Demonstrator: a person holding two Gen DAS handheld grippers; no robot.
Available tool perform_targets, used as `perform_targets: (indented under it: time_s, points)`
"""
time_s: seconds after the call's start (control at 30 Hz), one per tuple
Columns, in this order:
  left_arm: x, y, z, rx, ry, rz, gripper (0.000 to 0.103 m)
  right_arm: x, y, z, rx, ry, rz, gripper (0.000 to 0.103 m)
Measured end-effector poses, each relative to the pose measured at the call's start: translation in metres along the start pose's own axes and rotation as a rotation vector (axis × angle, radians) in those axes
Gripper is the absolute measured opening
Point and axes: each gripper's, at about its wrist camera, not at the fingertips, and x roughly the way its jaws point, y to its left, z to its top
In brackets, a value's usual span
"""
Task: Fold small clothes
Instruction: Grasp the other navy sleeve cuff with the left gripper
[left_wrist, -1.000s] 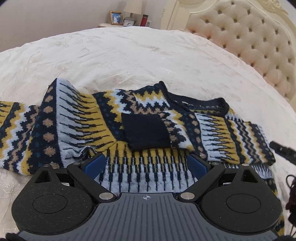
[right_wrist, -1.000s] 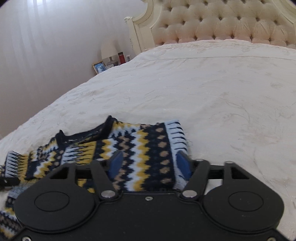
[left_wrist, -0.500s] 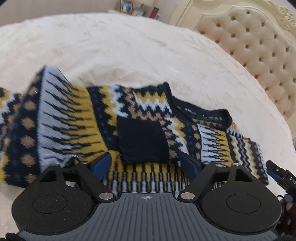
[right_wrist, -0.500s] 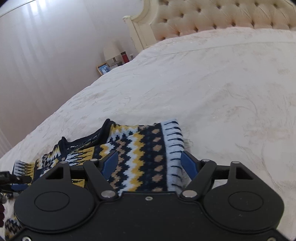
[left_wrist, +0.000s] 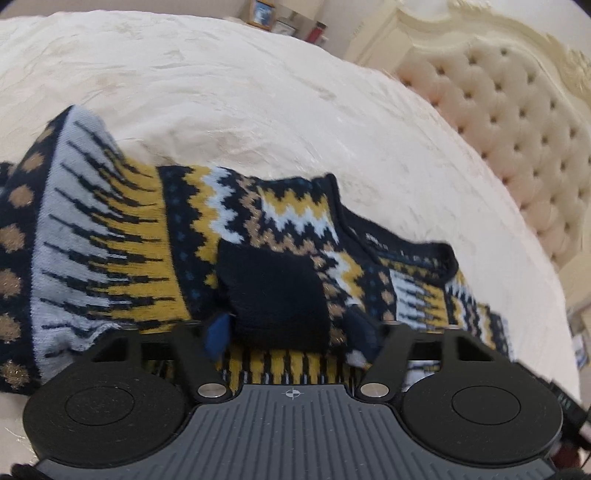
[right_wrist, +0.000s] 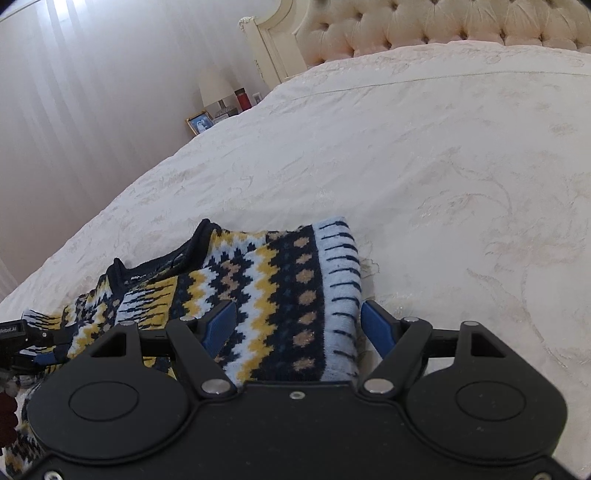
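Note:
A small knitted sweater (left_wrist: 155, 240) in navy, yellow, tan and pale blue lies on the cream bed, with a plain navy cuff (left_wrist: 273, 299) folded over its middle. My left gripper (left_wrist: 291, 332) is over the sweater, its blue fingers on either side of the navy cuff, narrowed but with a gap showing. In the right wrist view the sweater (right_wrist: 280, 291) runs between the fingers of my right gripper (right_wrist: 299, 328), which stands open around its right sleeve edge. The left gripper (right_wrist: 22, 336) shows at the far left there.
The cream bedspread (right_wrist: 443, 166) stretches ahead and to the right. A tufted headboard (left_wrist: 524, 122) stands at the back. A nightstand with a lamp (right_wrist: 216, 88), a photo frame (right_wrist: 199, 123) and a red bottle (right_wrist: 242, 98) is beyond the bed's far edge.
The left gripper has moved forward over the sweater and its fingers have closed in around the navy cuff. The right gripper has dropped slightly, still open around the sleeve edge.

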Motion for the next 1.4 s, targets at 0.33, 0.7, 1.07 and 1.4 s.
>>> perform_targets:
  time_s: [0.33,0.7,1.07,1.4]
  points:
    - [-0.045,-0.001,0.009,0.002,-0.126,0.104,0.008,-0.001,-0.011,0.001,0.037,-0.01,-0.009,0.08]
    - [-0.032,0.018,0.01,0.033,-0.127,0.268,0.008,0.004,-0.031,0.0,0.194,-0.01,0.09,0.087]
    - [-0.017,0.022,0.003,0.047,-0.08,0.282,0.008,0.007,-0.016,0.0,0.208,-0.058,0.196,0.047]
    - [-0.018,0.021,0.004,0.058,-0.072,0.284,0.009,-0.012,0.042,0.001,-0.159,-0.135,0.039,0.068]
